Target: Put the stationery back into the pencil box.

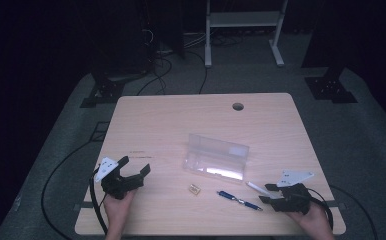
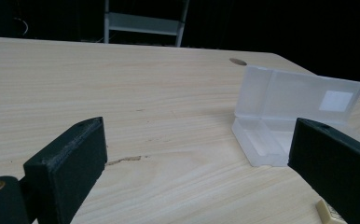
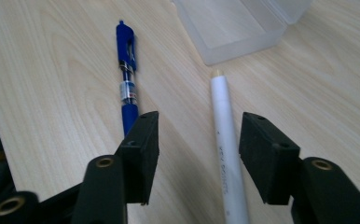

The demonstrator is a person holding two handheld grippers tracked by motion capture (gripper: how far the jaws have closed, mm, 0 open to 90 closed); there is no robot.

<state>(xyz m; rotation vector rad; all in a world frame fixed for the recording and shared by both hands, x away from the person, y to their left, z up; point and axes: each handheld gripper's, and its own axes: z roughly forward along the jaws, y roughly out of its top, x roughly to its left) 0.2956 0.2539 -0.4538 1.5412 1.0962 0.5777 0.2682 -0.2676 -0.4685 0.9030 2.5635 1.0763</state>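
Observation:
A white pen [image 3: 225,121] lies on the wooden table [image 1: 156,120] between the jaws of my right gripper [image 3: 200,126], closer to the right pad. A gap shows on its other side, so the jaws stand open around it. In the high view the right gripper [image 1: 265,193] sits at the table's front right, over the white pen [image 1: 255,187]. A blue pen [image 3: 127,60] lies just left of it, outside the jaws. A clear plastic case [image 1: 216,157] stands open mid-table. My left gripper [image 1: 136,165] rests at the front left, open with nothing between its jaws.
A small tan object [image 1: 195,189] lies between the two grippers, in front of the case. The blue pen [image 1: 238,200] lies slantwise near the front edge. A cable hole [image 1: 238,106] sits at the table's far side. Dark floor with cables and stands surrounds the table.

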